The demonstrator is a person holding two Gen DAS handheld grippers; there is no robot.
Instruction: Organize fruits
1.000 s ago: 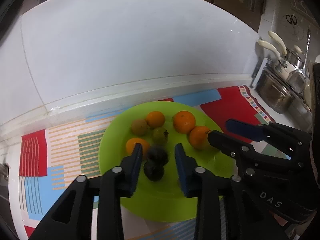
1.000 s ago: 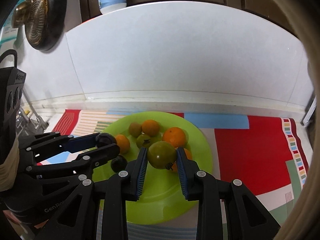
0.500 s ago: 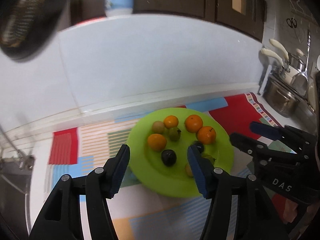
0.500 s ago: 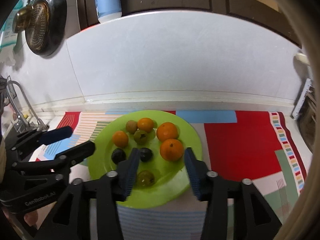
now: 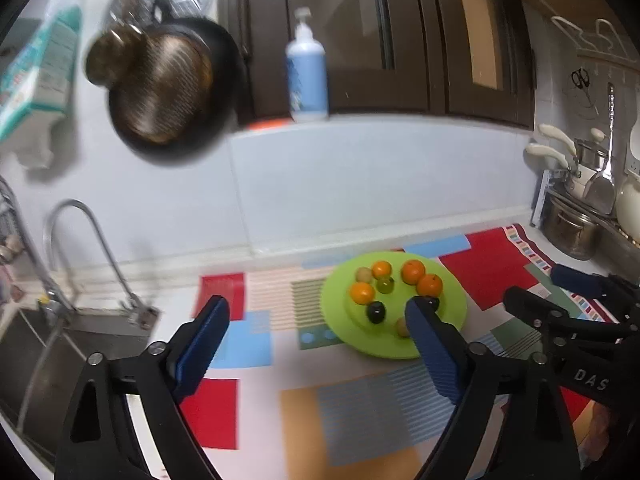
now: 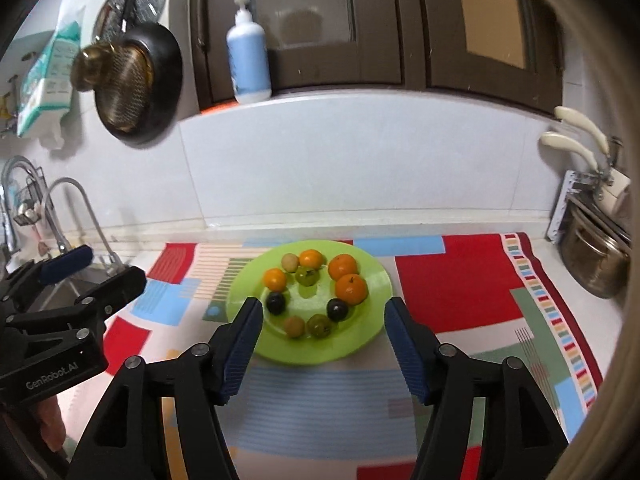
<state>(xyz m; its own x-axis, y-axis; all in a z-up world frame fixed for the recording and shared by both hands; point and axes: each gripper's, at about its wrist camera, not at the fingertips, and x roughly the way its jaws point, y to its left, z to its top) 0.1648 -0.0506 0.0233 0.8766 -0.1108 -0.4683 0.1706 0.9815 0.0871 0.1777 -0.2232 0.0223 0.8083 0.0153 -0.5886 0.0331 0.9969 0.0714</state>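
A lime green plate [image 6: 376, 276] [image 5: 456, 312] lies on a patterned mat and carries several fruits in a ring: oranges [image 6: 351, 289], dark plums [image 6: 337, 309], green fruits [image 6: 320, 325] and small tan ones [image 6: 295, 326]. My right gripper [image 6: 324, 312] hovers above the plate's near edge, its jaws opening with nothing between the pads. My left gripper [image 5: 318, 312] is drawn back to the left of the plate, jaws opening wide and empty. Each gripper shows at the side of the other's view: the right gripper [image 5: 560, 300], the left gripper [image 6: 92, 268].
The colourful mat [image 6: 452, 280] covers the counter. A sink with a curved tap [image 5: 92, 240] lies at the left, and steel pots [image 6: 596, 264] stand at the right. On the wall ledge are a pump bottle [image 6: 248, 64] and a hanging pan [image 6: 136, 84].
Both grippers let go of their fruit, opened wide and pulled back and up from the plate. The green fruit the right one held now lies on the plate's near side.
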